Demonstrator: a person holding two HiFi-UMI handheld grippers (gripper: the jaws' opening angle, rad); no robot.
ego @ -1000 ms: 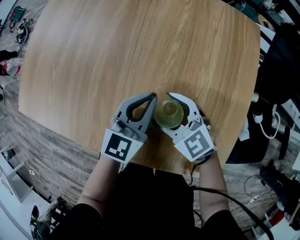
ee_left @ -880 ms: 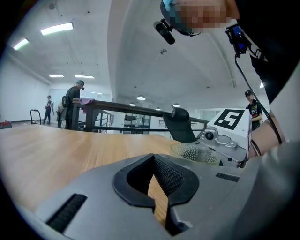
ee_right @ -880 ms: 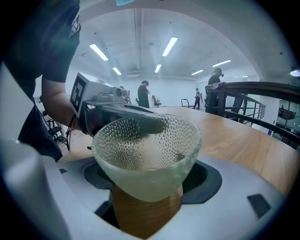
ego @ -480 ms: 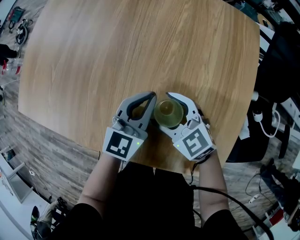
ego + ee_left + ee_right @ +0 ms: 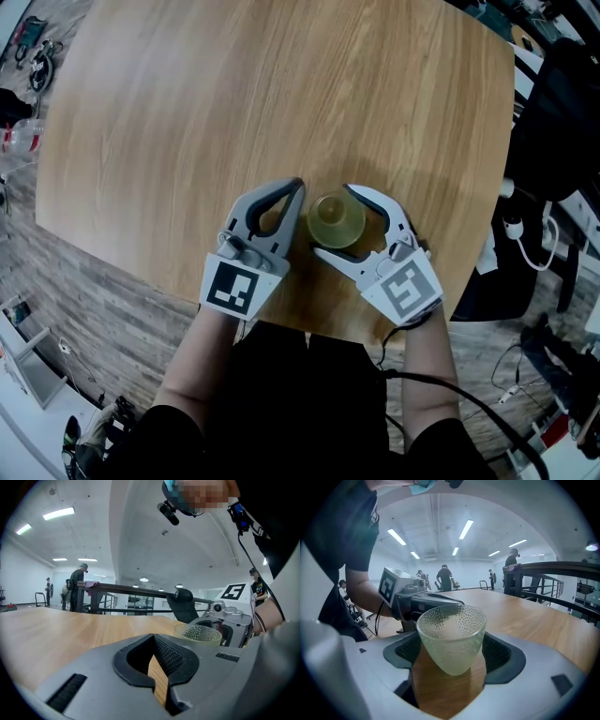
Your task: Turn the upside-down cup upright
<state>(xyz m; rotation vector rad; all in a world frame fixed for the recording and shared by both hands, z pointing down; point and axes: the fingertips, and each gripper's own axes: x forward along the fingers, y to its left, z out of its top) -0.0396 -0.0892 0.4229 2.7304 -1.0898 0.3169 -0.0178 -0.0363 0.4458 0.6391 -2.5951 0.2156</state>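
Cup (image 5: 336, 220): upright on table (image 5: 187, 112), betw. my R gripper (image 5: 335, 221) jaws, spread wide, pads seemingly clear of it. L gripper (image 5: 296, 189) closed, empty, just beside.

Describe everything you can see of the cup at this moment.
The cup is a small, translucent, yellowish tumbler with a pebbled wall, tapering to its base. It stands upright, rim up, empty, on the wooden table near the person, between the open jaws of the right gripper, which seem not to press it.
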